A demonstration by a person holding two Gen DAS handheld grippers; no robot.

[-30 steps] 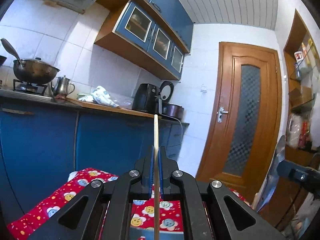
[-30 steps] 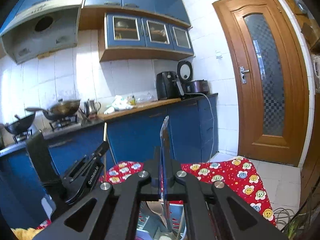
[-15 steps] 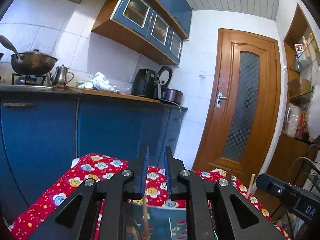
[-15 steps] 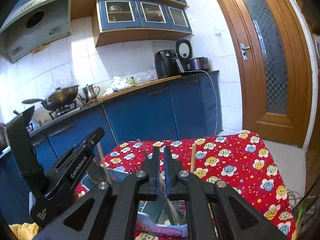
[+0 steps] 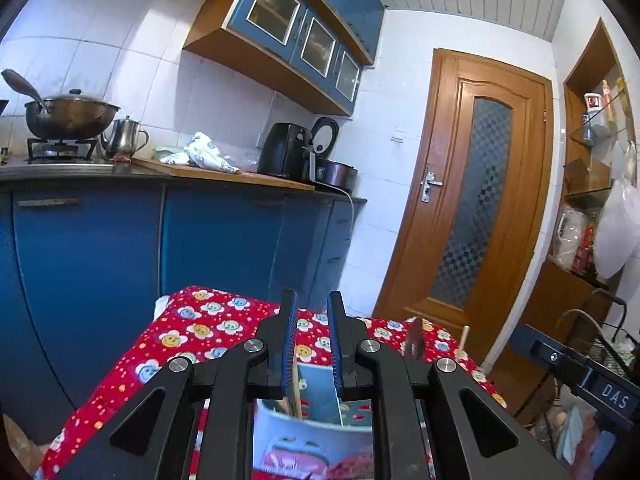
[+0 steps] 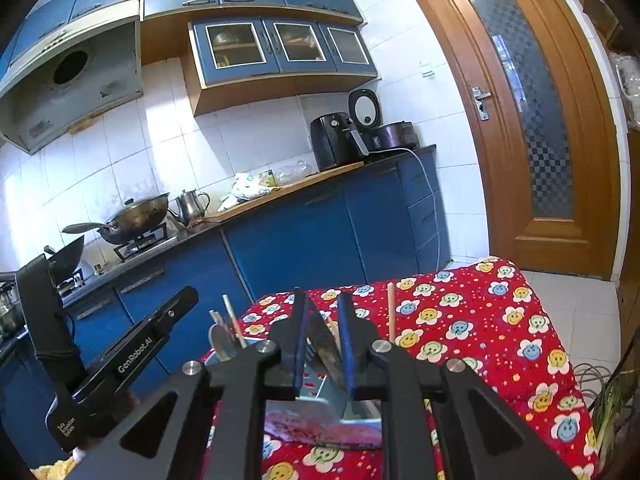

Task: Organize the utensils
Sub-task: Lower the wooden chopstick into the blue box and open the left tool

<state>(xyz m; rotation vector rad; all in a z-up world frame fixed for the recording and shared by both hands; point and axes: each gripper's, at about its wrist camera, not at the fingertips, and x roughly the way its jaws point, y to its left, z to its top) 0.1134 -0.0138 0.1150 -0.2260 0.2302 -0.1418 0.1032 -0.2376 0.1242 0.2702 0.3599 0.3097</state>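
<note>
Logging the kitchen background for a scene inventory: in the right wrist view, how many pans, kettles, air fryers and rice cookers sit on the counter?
Pans on the stove: 2
Kettle: 1
Air fryer: 1
Rice cooker: 1
Total: 5

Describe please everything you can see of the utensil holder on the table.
The utensil holder is a light-blue box with cartoon prints and a pink band at its base, standing upright on the red flowered tablecloth. An inner divider splits it into compartments. A wooden chopstick, a spoon and a knife blade stand in it.
</note>
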